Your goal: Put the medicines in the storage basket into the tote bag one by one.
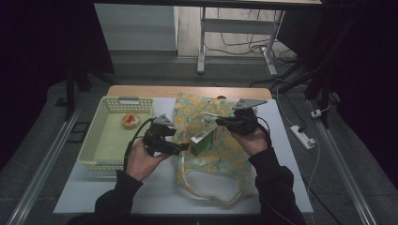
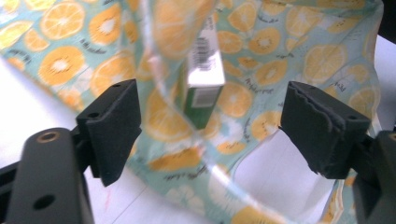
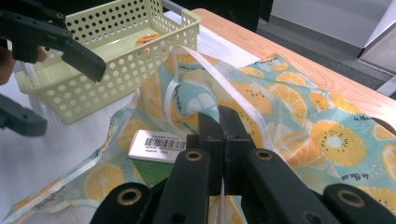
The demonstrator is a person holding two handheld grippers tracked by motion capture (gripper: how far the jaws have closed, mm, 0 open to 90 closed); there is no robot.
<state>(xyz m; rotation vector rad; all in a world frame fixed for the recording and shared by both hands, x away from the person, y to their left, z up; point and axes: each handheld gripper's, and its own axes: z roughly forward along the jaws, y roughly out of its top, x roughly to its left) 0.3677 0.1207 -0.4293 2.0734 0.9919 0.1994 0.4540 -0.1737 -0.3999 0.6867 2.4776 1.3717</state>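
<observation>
We see a small green and white box (image 1: 202,141) standing tilted in the mouth of the printed bag (image 1: 206,154) near the middle of the table (image 1: 94,187). In the high view its long axis runs from lower left to upper right; in the right gripper view its white barcoded face (image 3: 159,145) is turned up towards the camera. It is a slim, flat-sided carton, stiff and sharp-edged.

The bag is soft, crumpled cloth — pale turquoise with orange slices — and has a translucent ribbon handle (image 3: 205,70).

Our left gripper (image 2: 210,126) has its jaws spread wide; the black padded fingers (image 2: 114,126) stand well apart on either side of the box without touching it. Our right gripper (image 3: 222,128) has its jaws pressed together, pinching the bag's handle, a thin strip of which shows between them.

To the left sits a pale yellow-green plastic basket (image 1: 91,140), perforated with round holes, holding a small round item (image 1: 130,120).
</observation>
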